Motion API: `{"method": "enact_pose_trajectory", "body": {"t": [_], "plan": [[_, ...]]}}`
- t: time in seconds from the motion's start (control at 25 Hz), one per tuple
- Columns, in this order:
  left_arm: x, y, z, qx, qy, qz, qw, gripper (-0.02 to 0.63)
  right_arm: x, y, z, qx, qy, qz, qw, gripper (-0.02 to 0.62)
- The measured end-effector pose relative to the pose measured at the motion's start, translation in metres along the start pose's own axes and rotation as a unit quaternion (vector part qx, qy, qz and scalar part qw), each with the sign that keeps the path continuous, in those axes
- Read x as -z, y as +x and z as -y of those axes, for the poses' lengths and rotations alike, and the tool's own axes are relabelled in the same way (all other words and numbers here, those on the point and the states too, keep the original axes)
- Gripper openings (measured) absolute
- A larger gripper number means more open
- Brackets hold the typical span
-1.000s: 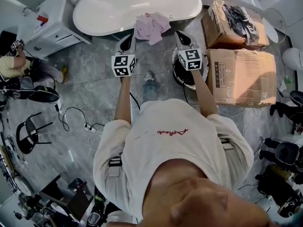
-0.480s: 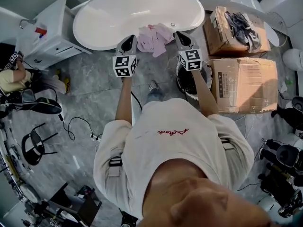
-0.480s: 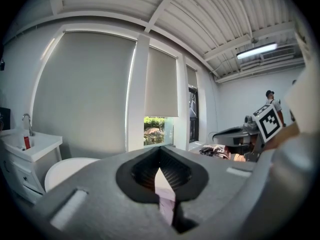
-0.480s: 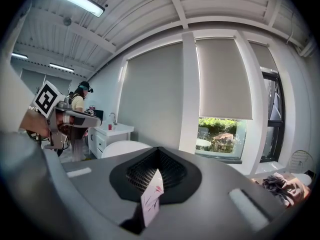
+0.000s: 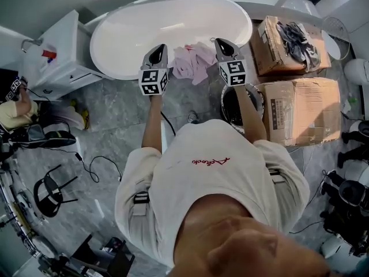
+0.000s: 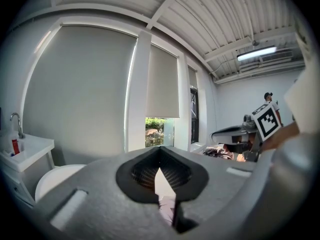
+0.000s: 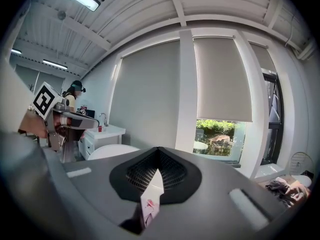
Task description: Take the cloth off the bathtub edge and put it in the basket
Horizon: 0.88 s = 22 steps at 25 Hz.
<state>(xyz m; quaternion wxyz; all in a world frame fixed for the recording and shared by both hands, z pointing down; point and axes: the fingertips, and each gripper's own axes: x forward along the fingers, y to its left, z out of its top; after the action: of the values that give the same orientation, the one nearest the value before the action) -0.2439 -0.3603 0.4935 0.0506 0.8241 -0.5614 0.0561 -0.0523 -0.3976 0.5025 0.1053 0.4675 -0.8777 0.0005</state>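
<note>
- Two tools, the left gripper [image 5: 157,51] and the right gripper [image 5: 222,42], had moved forward across the head views. They started above the floor [image 5: 115,114] and finished above the near rim of the tub [image 5: 127,25].
- The basket [image 5: 226,109] had dropped back beneath the right forearm [image 5: 249,111] as the stance closed on the tub.
- Both tongs were clenched and empty. In each gripper view the jaws met along a shut seam with nothing clamped between them.
- The cloth [image 5: 193,61] lay unmoved on the tub's near rim, draped partly down the outer side. It sat between the two gripper tips and near both.
- Judgement: the approach was almost complete and the grasp had not begun. The jaws would have to open before either could take a fold.
- A pink sliver showed below the shut jaws in the right gripper view. It was probably the cloth lying beyond them, though the gap was too narrow to confirm.
- Cloth: pale pink, soft and crumpled into irregular folds, with no stiff edge to seize.
- Tub: white, glossy and oval, with a smooth rounded rim that would offer the cloth little friction.
- Basket: dark, round and open-topped, standing on the floor near the tub.
- Floor: grey veined slabs, hard and flat.
</note>
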Motion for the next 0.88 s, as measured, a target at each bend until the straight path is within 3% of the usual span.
{"method": "enact_pose_trajectory", "body": {"t": [0.32, 0.88], "plan": [[0.003, 0.033, -0.026, 0.022, -0.005, -0.002, 0.9997, 0.0, -0.008, 0.037, -0.002, 0.014, 0.002, 0.007, 1.0, 0.008], [0.018, 0.051, -0.013, 0.052, -0.011, -0.015, 0.9985, 0.0, 0.013, 0.034, 0.008, 0.033, 0.011, -0.016, 0.999, 0.008]]}}
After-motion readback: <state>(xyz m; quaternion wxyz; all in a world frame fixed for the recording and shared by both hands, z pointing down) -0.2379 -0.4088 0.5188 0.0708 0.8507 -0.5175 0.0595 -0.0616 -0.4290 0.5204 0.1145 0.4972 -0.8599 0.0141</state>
